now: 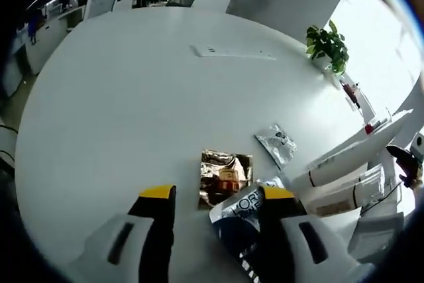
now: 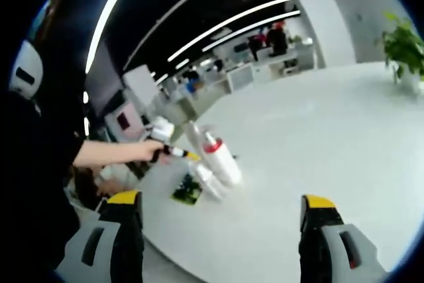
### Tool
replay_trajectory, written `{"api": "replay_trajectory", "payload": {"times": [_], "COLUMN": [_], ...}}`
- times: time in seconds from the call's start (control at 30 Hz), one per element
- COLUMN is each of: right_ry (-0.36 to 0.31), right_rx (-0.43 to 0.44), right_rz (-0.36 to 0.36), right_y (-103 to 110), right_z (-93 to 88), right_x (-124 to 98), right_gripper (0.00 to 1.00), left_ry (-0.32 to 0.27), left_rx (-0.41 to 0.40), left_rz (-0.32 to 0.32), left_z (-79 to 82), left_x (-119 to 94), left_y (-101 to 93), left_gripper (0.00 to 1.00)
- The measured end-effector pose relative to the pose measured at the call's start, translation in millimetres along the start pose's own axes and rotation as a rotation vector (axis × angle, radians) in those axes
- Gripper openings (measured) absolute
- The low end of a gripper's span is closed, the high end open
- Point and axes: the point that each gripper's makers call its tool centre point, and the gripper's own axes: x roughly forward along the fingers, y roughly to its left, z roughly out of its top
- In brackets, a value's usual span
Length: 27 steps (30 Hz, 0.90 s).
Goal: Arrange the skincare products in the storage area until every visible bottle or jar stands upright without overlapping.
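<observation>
White worktop [image 1: 132,97] spreads under both grippers. In the left gripper view, the left gripper [image 1: 215,193] has its yellow-tipped fingers wide, holding nothing; just ahead lie a gold foil packet [image 1: 225,177], a dark printed packet [image 1: 242,220] touching the right-hand finger, a silver sachet [image 1: 277,142], then white tubes [image 1: 351,160] lying flat. In the right gripper view, the right gripper [image 2: 222,203] is also spread wide and empty, well apart from a white bottle with a red cap [image 2: 220,158]. Judging by this, sorting has barely begun; next, a lying tube probably needs gripping and standing up.
</observation>
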Motion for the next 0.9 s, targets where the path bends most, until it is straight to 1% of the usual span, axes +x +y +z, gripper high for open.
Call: {"api": "replay_trajectory", "payload": {"times": [0.1,0.23,0.33,0.43,0.57,0.67,0.8,0.9], "right_ry": [-0.003,-0.003,-0.001,-0.002,0.001,0.001,0.002,0.006], "right_rx": [0.005,0.012,0.016,0.02,0.021,0.021,0.023,0.024], "right_rz": [0.0,0.0,-0.003,-0.002,-0.001,-0.001,-0.001,-0.002], "right_y": [-1.1,-3.1,-4.6,-5.2,-5.8,-5.7,-6.0,-6.5], "right_z": [0.5,-0.5,-1.5,-1.7,-2.1,-1.8,-2.3,-3.5], "right_x": [1.0,1.8,2.3,3.2,4.4,5.1,5.4,5.9], "right_gripper": [0.99,0.99,0.99,0.99,0.99,0.99,0.99,0.99], "left_ry": [0.001,-0.007,0.005,0.028,0.05,0.062,0.068,0.07], "left_rx": [0.003,0.018,0.045,0.089,0.131,0.17,0.211,0.234], "left_rz": [0.01,0.007,0.026,0.049,0.08,0.106,0.119,0.131], "left_z": [2.0,7.6,7.2,3.5,3.8,2.3,3.6,4.4], "left_x": [3.8,7.7,9.7,8.1,8.6,8.2,7.9,7.6], "left_y": [1.5,-2.6,-0.8,-3.8,2.2,2.2,0.4,2.5], "left_gripper": [0.45,0.43,0.41,0.38,0.34,0.29,0.29,0.28]}}
